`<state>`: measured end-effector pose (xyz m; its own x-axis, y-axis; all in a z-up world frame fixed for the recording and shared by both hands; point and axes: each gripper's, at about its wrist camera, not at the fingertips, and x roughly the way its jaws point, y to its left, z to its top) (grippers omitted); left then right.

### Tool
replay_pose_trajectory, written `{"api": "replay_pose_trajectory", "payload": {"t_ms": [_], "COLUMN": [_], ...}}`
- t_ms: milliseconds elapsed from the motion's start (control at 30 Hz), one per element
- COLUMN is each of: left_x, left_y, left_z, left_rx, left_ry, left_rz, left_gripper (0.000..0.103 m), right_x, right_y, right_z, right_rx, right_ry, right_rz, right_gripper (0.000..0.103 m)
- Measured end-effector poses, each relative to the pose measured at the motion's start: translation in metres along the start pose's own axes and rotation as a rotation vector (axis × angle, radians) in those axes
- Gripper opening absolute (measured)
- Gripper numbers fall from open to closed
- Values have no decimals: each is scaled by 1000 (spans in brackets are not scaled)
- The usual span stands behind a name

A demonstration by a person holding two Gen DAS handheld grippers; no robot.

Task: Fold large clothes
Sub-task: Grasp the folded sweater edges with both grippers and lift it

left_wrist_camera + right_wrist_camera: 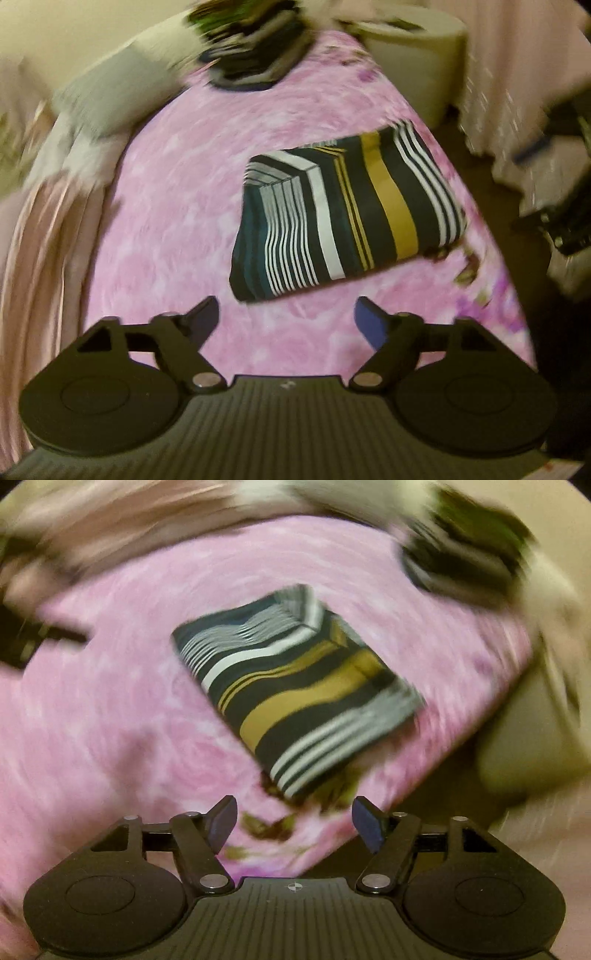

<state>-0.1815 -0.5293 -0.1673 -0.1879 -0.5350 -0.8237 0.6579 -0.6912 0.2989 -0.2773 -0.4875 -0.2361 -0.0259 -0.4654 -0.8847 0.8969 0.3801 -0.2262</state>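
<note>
Left gripper [286, 319] sits nearest the lens, jaws spread wide, nothing between them; right gripper [293, 821] likewise, spread and empty. Both hover over the bed [177, 206] with its pink floral sheet.

Striped garment [343, 218] — dark, with white and mustard bands — lies just ahead of both grippers, already a compact folded rectangle, flat on the sheet, touching neither. Looks like this piece is done, or one fold off. Farther ahead of the left gripper: a stack of folded clothes [251, 48] at the far end of the bed.

Risks:
- both views are motion-blurred — a grab at this pace could land off the edge and catch only the top layer, so the fold peels open
- garment sits close to the bed's edge in the right view; a drag that way could slide it off

No readable brands, labels or writing.
</note>
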Motion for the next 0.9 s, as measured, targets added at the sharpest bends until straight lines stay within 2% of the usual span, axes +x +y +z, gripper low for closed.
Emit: {"api": "replay_pose_trajectory", "payload": {"t_ms": [100,200,300,367,400,433,467,533,600,733,833,900], "left_x": [38,80,120,143,151,160,168,182,190,198,205,206], "left_y": [-12,-23,-33,-40,-43,-46,-49,-54,-56,-57,-58,-62], "left_z": [-5,-12,-21,-25,-26,-28,-30,-34,-35,-29,-23,-22], "left_rx": [139,256,361,441,478,529,574,663,738,825,875,919], "left_ry": [0,6,-4,-20,-31,-44,-57,-75,-101,-138,-132,-127], "left_rz": [-11,-28,-32,-23,-15,-3,8,35,68,105,81,57], "left_gripper": [84,84,86,87,88,89,89,89,89,87,74,56], "right_x": [47,95,141,156,156,153,149,134,121,111,105,104], "right_y": [27,42,48,45,39,31,26,12,-2,-30,-39,-41], "right_z": [3,1,-6,-12,-12,-12,-13,-11,-4,5,11,10], "right_rx": [-225,-379,-541,-611,-590,-559,-551,-514,-488,-449,-442,-435], "right_ry": [-31,-63,-26,-28,-40,-53,-59,-79,-83,-68,-70,-70], "right_rz": [-58,-122,-180,-217,-188,-163,-143,-108,-89,-49,-26,-20], "right_gripper": [68,68,68,68,68,61,50,41,39,38,38,38]}}
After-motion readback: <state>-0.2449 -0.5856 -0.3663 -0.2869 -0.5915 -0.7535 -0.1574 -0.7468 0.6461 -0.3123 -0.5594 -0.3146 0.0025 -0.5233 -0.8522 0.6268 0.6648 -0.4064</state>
